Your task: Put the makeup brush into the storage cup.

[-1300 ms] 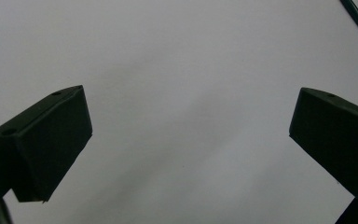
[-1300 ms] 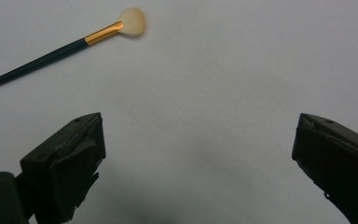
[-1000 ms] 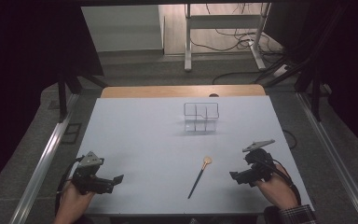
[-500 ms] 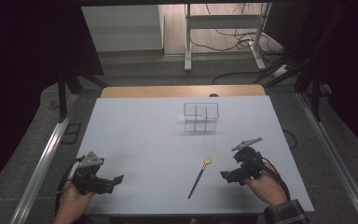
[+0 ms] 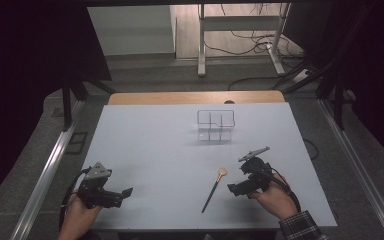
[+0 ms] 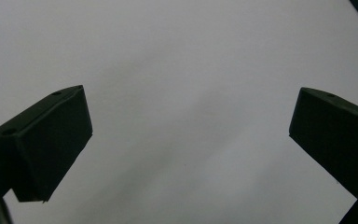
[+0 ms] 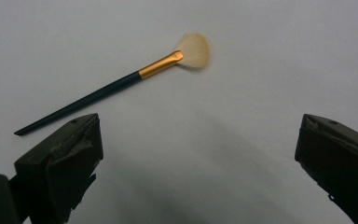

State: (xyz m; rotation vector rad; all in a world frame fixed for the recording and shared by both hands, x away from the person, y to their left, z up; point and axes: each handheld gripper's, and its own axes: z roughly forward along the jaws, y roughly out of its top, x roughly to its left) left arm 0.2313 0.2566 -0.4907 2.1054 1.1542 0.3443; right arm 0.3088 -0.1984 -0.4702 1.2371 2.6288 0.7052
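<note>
One brush (image 7: 121, 86) lies on the desk (image 5: 155, 145) as the spread right tool (image 5: 239, 189) nears, probably to straddle its handle.

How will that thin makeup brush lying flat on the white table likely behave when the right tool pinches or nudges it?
The brush looks light: its dark handle is slender and tapers to a point. It lies flat on the table, so pinching it may be fiddly, and a nudge would probably slide or roll it. The fanned bristles should flex; the handle seems stiff. The right tool is open near it.
</note>
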